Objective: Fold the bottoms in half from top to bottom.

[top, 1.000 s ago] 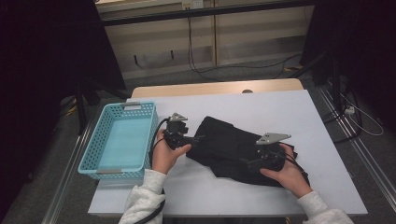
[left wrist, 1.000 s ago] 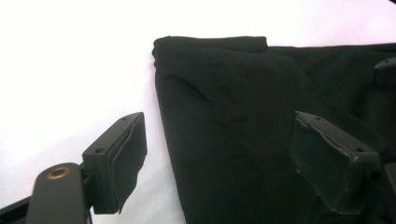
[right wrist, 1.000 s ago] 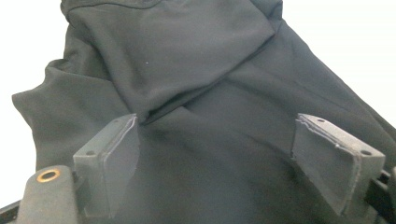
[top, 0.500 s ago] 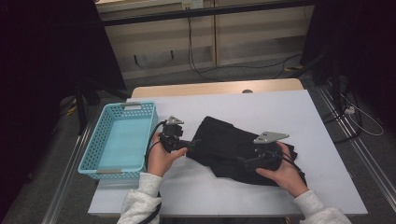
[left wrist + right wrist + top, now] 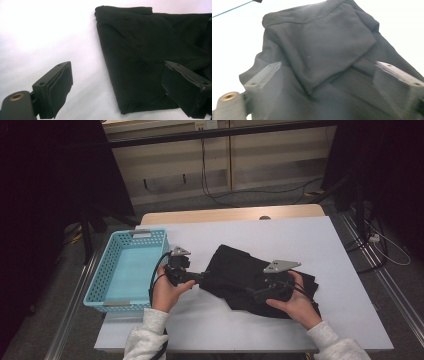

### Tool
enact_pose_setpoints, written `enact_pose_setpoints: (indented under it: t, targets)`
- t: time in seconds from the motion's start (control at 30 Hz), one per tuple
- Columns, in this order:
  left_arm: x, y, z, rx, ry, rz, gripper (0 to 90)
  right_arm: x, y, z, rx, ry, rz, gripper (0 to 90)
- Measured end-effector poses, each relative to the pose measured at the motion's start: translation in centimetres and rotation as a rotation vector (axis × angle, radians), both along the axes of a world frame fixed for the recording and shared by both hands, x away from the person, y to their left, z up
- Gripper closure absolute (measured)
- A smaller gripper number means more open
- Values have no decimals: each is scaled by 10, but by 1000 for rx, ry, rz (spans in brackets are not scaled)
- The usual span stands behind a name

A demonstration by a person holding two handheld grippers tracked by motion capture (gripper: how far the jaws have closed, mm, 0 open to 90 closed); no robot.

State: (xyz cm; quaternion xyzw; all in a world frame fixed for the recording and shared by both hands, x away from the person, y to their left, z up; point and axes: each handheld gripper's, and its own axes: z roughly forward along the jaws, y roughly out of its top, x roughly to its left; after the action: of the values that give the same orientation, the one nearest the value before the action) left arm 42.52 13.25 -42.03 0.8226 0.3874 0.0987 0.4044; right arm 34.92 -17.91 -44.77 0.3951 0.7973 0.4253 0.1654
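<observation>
The black cloth garment (image 5: 250,277) lies folded into a bundle, left gripper (image 5: 117,87) and right gripper (image 5: 324,87) both spread wide, with the light-blue plastic basket (image 5: 107,270) still unfilled.

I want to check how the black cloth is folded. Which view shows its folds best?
The right gripper view: the black cloth lies close, with a folded flap on top and its layered edges plain. The left gripper view gives one corner and side edge. The high view gives its whole outline on the table, too dark for folds.
</observation>
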Motion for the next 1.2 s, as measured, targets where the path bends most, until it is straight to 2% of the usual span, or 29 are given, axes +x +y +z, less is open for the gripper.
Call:
enact_pose_setpoints:
  t: [0.03,0.17,0.27,0.33,0.47,0.63,0.8,0.9,1.0,1.07,1.1,1.13,1.2]
  targets:
    - [0,0,1,2,2,-14,101,0,2,0,-1,2,4,141]
    - [-2,-1,-1,-6,4,-4,97,-3,3,-1,-1,6,16,173]
    - [-2,-2,-2,8,1,-4,97,-4,0,0,-1,-4,-4,186]
    - [-2,-2,-3,10,5,-5,97,-4,0,0,16,-2,-3,190]
    - [-1,-2,-3,19,-2,-2,95,-4,2,-1,6,-4,14,211]
    - [-1,-4,-4,12,3,1,95,-4,4,-2,14,3,26,302]
    - [-2,-4,-3,23,-1,0,91,-5,5,-3,-12,-11,33,329]
    - [-1,-3,-2,6,-3,3,91,-4,7,-8,-10,1,32,376]
    - [-1,-3,-3,16,0,4,91,-1,13,-15,-54,20,31,414]
    - [-2,-6,-5,22,-1,-2,91,0,15,-18,-62,30,39,460]
    - [-1,-6,-5,26,-3,-6,91,0,16,-19,-83,31,27,481]
    - [-1,-6,-5,29,-1,-8,91,1,16,-20,-82,35,23,506]
    - [-2,-6,-5,19,1,0,91,0,15,-19,-91,29,27,568]
